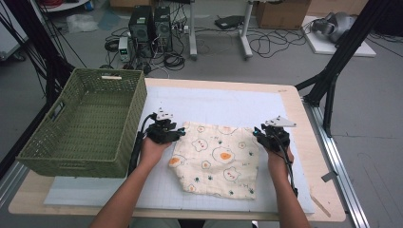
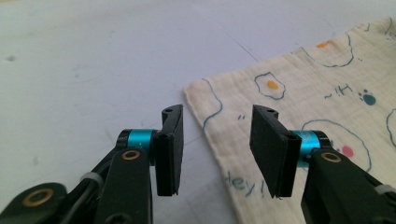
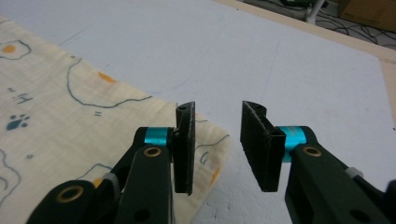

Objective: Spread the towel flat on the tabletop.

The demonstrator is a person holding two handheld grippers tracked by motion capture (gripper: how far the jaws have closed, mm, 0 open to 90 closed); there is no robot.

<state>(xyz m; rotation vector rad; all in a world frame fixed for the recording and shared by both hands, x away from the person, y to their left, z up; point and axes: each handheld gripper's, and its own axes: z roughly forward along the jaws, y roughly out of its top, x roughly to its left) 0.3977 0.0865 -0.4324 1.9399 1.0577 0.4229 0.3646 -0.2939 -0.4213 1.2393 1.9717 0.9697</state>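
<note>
So there's a cream cloth (image 1: 216, 159) with a fried-egg and little bear print lying flat on the white mat (image 1: 214, 102) that covers the wooden table (image 1: 311, 156), roughly in the middle and a bit toward the person's side. The left gripper (image 1: 179, 133) sits right at the cloth's far left corner, and the right gripper (image 1: 257, 133) is at the far right corner, so each one is parked at a top corner with the person's hands behind them. In the left gripper view the jaws are spread wide with nothing between them yet, and the cloth's corner (image 2: 196, 91) lies just ahead, with its edge running down through the gap; you can read "Hey!" printed near the right jaw. Same deal in the right gripper view: jaws wide apart, gripping nothing, and the cloth's corner (image 3: 219, 140) lies low by the left jaw, partly tucked behind it. Off to the left there's a green woven basket (image 1: 130, 123) sitting on the table's edge, just beside the left gripper.
</note>
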